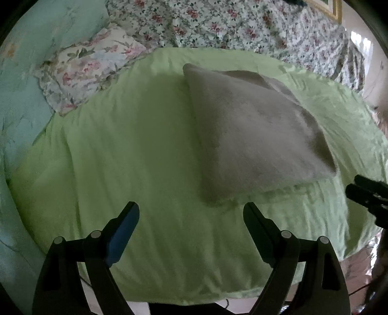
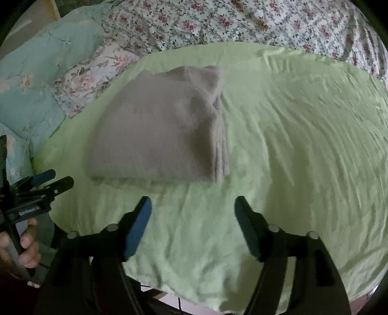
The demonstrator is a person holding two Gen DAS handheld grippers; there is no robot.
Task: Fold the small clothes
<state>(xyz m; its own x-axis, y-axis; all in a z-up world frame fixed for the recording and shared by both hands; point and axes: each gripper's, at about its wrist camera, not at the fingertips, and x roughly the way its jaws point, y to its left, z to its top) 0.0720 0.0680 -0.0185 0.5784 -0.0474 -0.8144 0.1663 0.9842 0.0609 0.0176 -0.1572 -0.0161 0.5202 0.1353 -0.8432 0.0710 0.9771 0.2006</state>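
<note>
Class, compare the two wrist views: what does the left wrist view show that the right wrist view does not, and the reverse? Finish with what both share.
Only the left wrist view: a picture frame at the top right, and the right gripper poking in at the right edge.
Only the right wrist view: a hand holding the left gripper at the left edge.
Both: the folded grey cloth on the green sheet, the floral quilt, a floral pillow, a pale blue quilt, and each camera's own open, empty jaws.
</note>
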